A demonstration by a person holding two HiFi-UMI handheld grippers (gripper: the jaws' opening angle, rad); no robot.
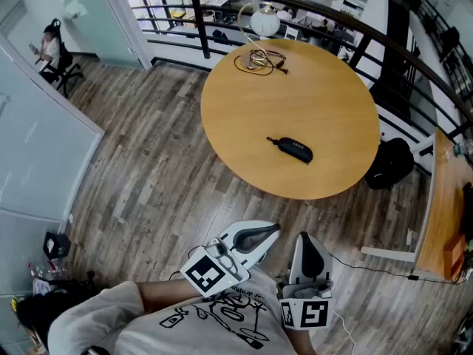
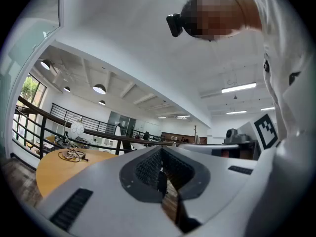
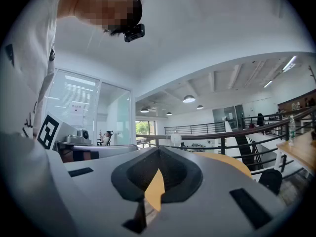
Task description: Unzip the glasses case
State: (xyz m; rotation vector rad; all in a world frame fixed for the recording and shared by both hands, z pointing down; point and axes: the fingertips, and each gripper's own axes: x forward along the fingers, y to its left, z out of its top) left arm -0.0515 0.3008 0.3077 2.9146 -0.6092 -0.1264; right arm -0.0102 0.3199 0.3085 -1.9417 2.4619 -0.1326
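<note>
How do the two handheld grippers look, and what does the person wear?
Both the left gripper and the right gripper have smooth white shells with dark grey ribbed pads inside the jaws. Each carries a white cube with black square markers. The person wears a white T-shirt with a black line drawing.

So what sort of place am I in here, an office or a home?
Probably an open-plan office on an upper level. A dark railing overlooks a lower floor, a glass partition stands at left with someone seated in an office chair nearby, and there is a round meeting table.
</note>
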